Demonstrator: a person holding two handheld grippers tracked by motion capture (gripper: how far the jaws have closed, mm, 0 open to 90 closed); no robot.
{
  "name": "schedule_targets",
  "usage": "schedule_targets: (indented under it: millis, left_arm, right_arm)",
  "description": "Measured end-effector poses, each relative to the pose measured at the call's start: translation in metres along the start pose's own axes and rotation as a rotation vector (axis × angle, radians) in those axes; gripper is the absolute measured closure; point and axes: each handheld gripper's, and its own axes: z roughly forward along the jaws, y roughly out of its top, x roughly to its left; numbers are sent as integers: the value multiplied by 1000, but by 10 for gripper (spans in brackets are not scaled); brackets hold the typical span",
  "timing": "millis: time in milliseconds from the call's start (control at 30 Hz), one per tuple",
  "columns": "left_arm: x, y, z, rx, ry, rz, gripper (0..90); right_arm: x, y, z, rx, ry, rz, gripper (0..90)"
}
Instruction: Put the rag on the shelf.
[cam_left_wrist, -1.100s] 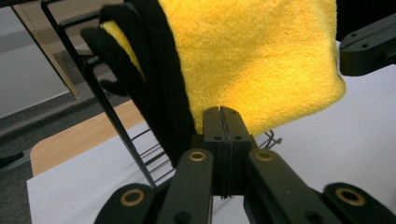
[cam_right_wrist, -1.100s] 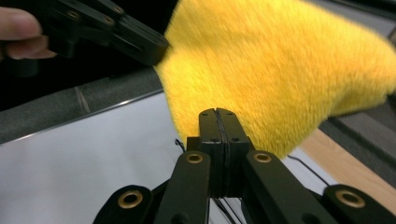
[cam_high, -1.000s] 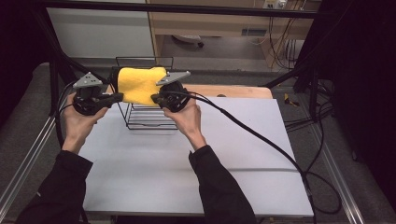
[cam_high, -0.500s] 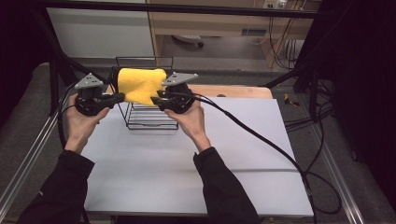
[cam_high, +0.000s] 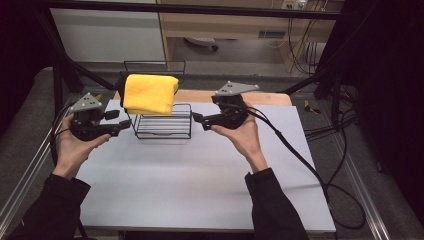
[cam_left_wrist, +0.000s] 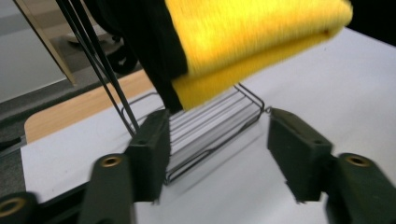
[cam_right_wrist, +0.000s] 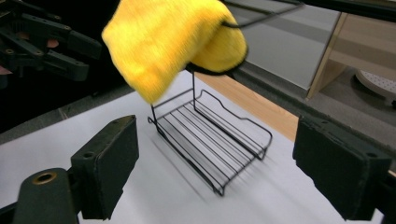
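Note:
A folded yellow cloth (cam_high: 149, 93) hangs over the top bar of a black wire rack (cam_high: 165, 125) at the back of the white table (cam_high: 200, 175); a dark layer shows under the cloth's left side. My left gripper (cam_high: 122, 121) is just left of the rack and apart from it. Its jaws have just been opening and are empty. The right gripper (cam_high: 197, 120) is to the right of the rack, jaws also just opened, with nothing between them. In the left gripper view the cloth (cam_left_wrist: 252, 42) hangs above the rack (cam_left_wrist: 210, 135). In the right gripper view the cloth (cam_right_wrist: 173, 42) tops the rack (cam_right_wrist: 210, 140).
A wooden board (cam_high: 200, 96) lies behind the rack along the table's far edge. The right gripper's cable (cam_high: 300, 160) trails across the table to its right side. Black frame bars (cam_high: 65, 60) rise at the back left.
Both grippers let go of the cloth and opened. The right one drew away to the right, the left one a little to the left and down. The cloth stays draped on the rack.

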Motion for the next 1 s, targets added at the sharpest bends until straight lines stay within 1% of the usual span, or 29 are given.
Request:
schedule_targets:
  millis: [67,133,200,267,367,467,533,633,733,800,833,900,1000]
  left_arm:
    - [-3,-8,2,0,-5,6,327]
    - [-6,-17,5,-4,-13,-1,267]
    - [-10,-25,9,6,-17,4,214]
    - [-13,-34,13,12,-24,2,158]
    - [-20,-48,21,22,-42,-2,106]
    - [-26,-62,30,28,-65,-2,93]
    - [-30,-71,35,39,-80,-6,79]
    - [-34,-82,42,40,-95,-16,74]
    - [-39,-93,47,45,-109,-23,74]
    - [-41,-100,50,52,-114,-17,75]
    - [-43,-104,51,57,-117,-21,76]
    - [-44,-111,53,66,-122,-20,78]
    - [-46,-118,55,78,-124,-27,84]
  right_arm:
    - [-7,-10,-10,-5,-4,13,117]
    - [-15,-20,-19,-9,-13,36,97]
    - [-21,-32,-27,-6,-22,60,78]
    - [-26,-45,-33,6,-30,65,64]
    - [-33,-68,-41,26,-45,72,40]
    - [-38,-92,-48,63,-48,85,26]
    - [-42,-109,-52,77,-52,103,20]
    - [-47,-135,-58,93,-48,139,13]
    - [-52,-159,-64,129,-60,163,7]
    - [-54,-174,-71,140,-64,155,7]
    - [-56,-181,-74,143,-68,158,7]
    - [-58,-195,-81,143,-49,175,6]
    - [-61,-212,-90,160,-56,197,6]
